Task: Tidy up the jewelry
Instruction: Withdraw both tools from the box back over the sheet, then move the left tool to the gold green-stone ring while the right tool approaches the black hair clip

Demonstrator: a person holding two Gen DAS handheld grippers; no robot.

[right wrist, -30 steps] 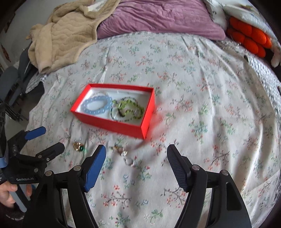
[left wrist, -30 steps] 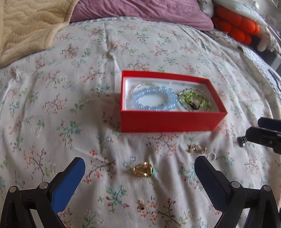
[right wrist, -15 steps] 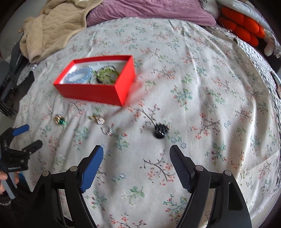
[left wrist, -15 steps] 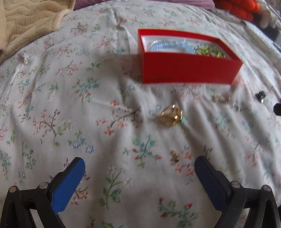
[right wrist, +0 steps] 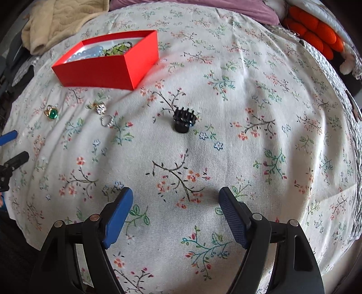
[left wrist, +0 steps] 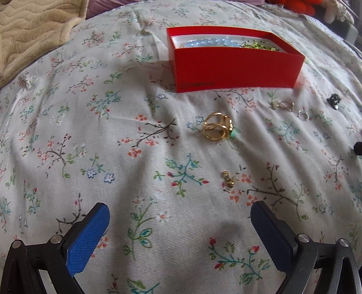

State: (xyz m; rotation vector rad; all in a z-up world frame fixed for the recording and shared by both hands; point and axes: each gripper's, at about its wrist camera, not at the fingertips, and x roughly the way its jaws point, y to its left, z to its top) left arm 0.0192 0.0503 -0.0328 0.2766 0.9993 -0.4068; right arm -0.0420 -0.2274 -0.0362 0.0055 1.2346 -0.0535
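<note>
The red box [left wrist: 235, 67] sits on the floral bedspread [left wrist: 113, 135], long side facing the left wrist camera, with faint "ONEPLUS" lettering. The left gripper [left wrist: 179, 235] and right gripper [right wrist: 176, 214] hover wide apart and empty. The gold ring [left wrist: 217, 129] lies on its side before the box; the black clip [right wrist: 183, 119] lies apart.

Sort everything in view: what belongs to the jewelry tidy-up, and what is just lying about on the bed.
Belongs to the job:
- red box, already holding a blue bead bracelet and a green bracelet
- gold ring with green stone
- small gold charm
- ornate ring
- silver ring
- black claw clip
- left tool and right tool, both open and empty

Just lying about:
- beige blanket
- purple pillow
- orange plush
</note>
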